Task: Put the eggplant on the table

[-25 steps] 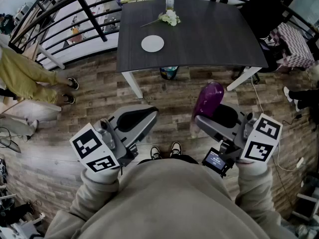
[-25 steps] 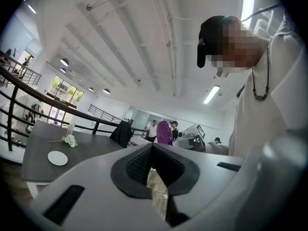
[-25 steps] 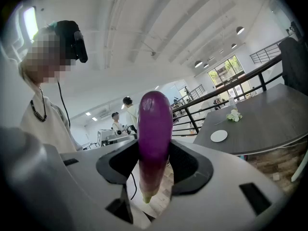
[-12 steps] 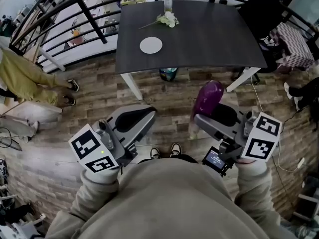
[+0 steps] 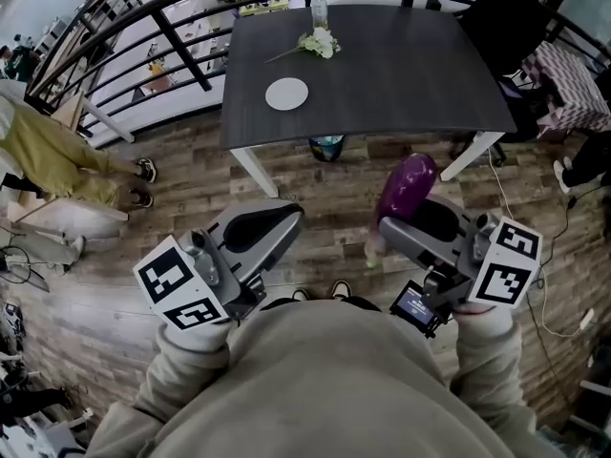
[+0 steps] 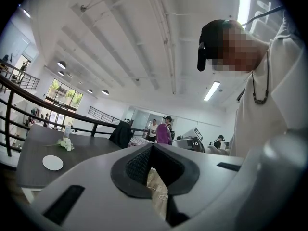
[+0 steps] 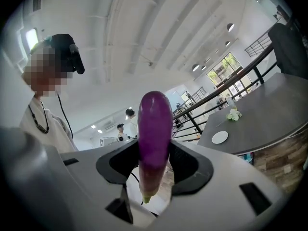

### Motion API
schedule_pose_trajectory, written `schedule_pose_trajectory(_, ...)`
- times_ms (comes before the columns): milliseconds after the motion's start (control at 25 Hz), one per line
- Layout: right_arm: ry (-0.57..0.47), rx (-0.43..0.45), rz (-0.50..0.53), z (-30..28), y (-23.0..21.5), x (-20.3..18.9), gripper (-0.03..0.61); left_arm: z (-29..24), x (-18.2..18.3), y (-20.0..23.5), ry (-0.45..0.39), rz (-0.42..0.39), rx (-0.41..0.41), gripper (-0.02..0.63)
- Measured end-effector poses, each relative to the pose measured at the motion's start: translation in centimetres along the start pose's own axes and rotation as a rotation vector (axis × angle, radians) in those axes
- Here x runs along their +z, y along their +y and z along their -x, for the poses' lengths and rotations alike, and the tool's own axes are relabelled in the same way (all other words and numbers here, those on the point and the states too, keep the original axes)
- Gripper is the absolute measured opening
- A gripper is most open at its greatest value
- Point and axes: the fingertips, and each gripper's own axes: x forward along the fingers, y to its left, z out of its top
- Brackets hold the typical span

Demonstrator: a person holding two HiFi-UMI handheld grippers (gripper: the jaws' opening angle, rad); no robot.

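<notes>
A long purple eggplant (image 5: 406, 187) stands upright, stem end down, with my right gripper (image 5: 416, 223) shut on it. In the right gripper view the eggplant (image 7: 155, 125) fills the gap between the dark pads (image 7: 185, 163). Ahead over the wooden floor stands the dark grey table (image 5: 382, 74), carrying a white plate (image 5: 286, 93). My left gripper (image 5: 284, 220) is held level beside the right one. Its jaws meet at the tips (image 6: 153, 147) with nothing between them. The table (image 7: 269, 124) and plate (image 7: 220, 137) show to the right of the eggplant.
White flowers (image 5: 320, 43) and a bottle (image 5: 318, 8) sit at the table's far edge. A black railing (image 5: 143, 27) runs behind and to the left. A dark chair (image 5: 506, 17) stands at the table's right. A person in yellow trousers (image 5: 48, 151) is on the left.
Both grippers have moved slightly forward toward the table, the eggplant still held in the right one. The table sits a little nearer in view.
</notes>
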Motion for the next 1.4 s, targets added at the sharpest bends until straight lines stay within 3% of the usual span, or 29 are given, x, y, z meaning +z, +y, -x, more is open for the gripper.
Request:
schedule_pose_trajectory(480, 0.023, 0.007, -0.018, 2.4, -2.3, 0.0, 0.212, -1.5, -1.2, 0.4, 0.029, 0.005, 0.064, 0.005)
schedule_pose_trajectory(720, 0.068, -0.003, -0.043, 0.8, -3.8, -1.2, 0.212, -0.9, -2.9, 2.1, 0.031, 0.054, 0.073, 0.005)
schedule_pose_trajectory(1400, 0.106, 0.001, -0.046, -6.1, -6.3, 1.0, 0.212, -0.2, -0.7, 8.7, 0.018, 0.062, 0.067, 0.005)
